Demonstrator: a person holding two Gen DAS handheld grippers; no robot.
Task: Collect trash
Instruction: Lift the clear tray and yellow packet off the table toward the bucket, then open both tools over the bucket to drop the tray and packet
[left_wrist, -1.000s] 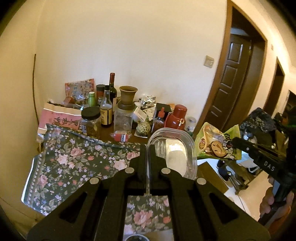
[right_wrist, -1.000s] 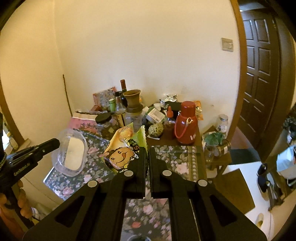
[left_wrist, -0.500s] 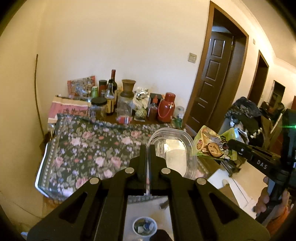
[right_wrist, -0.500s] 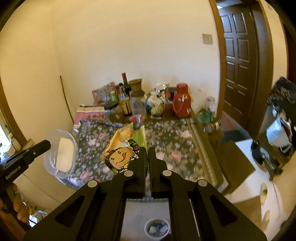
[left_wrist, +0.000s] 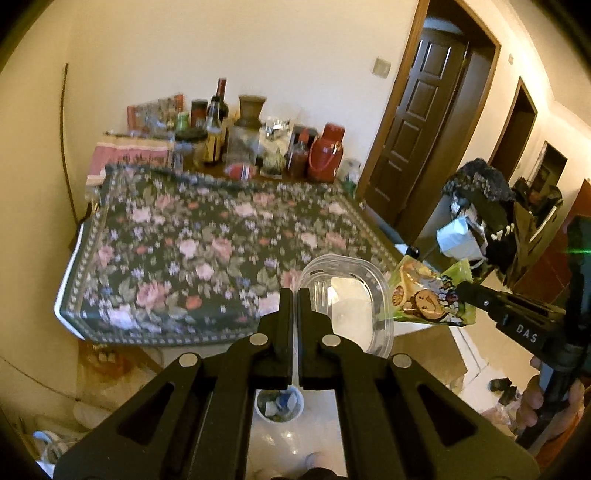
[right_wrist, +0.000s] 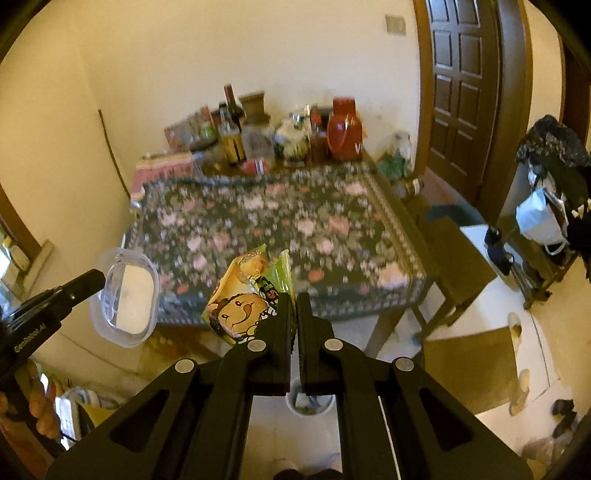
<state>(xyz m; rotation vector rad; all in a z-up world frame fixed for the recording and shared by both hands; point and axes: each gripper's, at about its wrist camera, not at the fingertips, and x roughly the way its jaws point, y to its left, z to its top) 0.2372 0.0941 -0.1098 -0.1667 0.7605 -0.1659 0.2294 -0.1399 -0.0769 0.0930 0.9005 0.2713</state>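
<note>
My left gripper is shut on the rim of a clear plastic container and holds it in the air off the table's near edge. It also shows in the right wrist view. My right gripper is shut on a green and yellow snack bag with a cartoon face, also held in the air; the bag shows in the left wrist view to the right of the container. A small white bin with scraps stands on the floor below both grippers, partly hidden by the fingers.
A table with a floral cloth lies ahead. Bottles, jars and a red flask crowd its far edge by the wall. A dark door is to the right. A rack with bags and a wooden stool stand right.
Both grippers have drawn back and up from the table with their loads. The table now lies farther off, and the white bin on the floor has come into view below.
</note>
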